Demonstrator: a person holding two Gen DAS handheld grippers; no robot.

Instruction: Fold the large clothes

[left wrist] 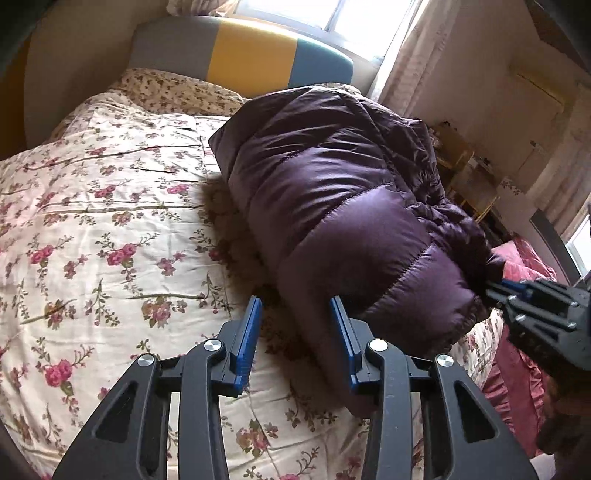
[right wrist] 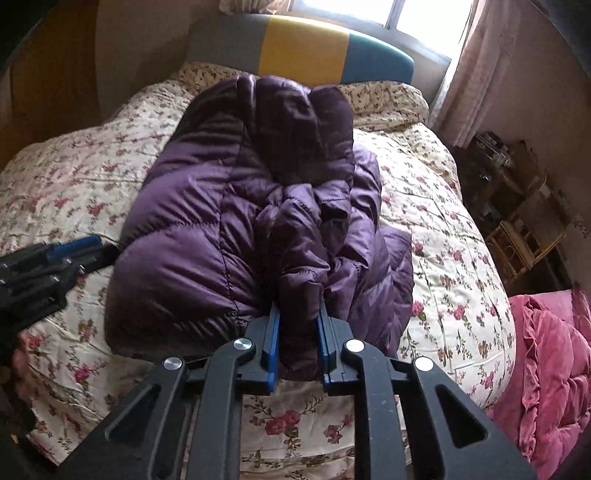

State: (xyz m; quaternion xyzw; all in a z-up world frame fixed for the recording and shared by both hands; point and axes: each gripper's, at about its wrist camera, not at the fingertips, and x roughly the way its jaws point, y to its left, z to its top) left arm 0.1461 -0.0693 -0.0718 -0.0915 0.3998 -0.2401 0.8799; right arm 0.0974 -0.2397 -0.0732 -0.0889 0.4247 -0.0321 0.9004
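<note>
Floral quilt [left wrist: 92,229] on your bed, striped headboard [right wrist: 303,48], bright window [left wrist: 325,14], your left gripper [left wrist: 295,310] jaws wide apart holding nothing, your right gripper [right wrist: 297,317] jaws clamping the purple puffer jacket [right wrist: 221,229].

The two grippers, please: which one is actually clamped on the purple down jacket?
The right gripper: its blue fingers pinch a fold of the purple down jacket. The left gripper is open beside the jacket, gripping nothing.
</note>
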